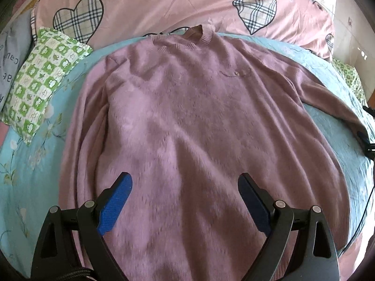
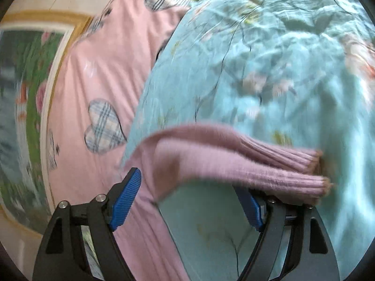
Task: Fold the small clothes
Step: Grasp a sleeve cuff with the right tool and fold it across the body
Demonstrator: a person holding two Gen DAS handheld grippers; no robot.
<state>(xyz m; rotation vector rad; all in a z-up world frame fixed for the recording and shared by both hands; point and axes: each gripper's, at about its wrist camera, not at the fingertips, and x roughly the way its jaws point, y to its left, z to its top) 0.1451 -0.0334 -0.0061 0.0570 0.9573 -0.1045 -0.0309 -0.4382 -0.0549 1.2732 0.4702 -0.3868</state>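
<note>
A mauve-pink knit sweater [image 1: 187, 117] lies face up and spread flat on a light-blue floral bedspread [image 1: 30, 159], collar at the far side. My left gripper [image 1: 185, 180] is open and empty, hovering over the sweater's lower body. In the right wrist view my right gripper [image 2: 187, 187] is open, and the sweater's sleeve [image 2: 222, 159] with its ribbed cuff [image 2: 302, 175] drapes across between the fingers and over the right finger. The view is blurred. The right gripper's black tip [image 1: 366, 138] shows at the right edge of the left wrist view, at the sleeve's end.
A green-and-white checked pillow [image 1: 42, 79] lies left of the sweater. A pink duvet with plaid hearts [image 1: 164, 2] lies behind the collar and also shows in the right wrist view [image 2: 93, 89]. A gold-framed headboard [image 2: 28, 93] stands at the left.
</note>
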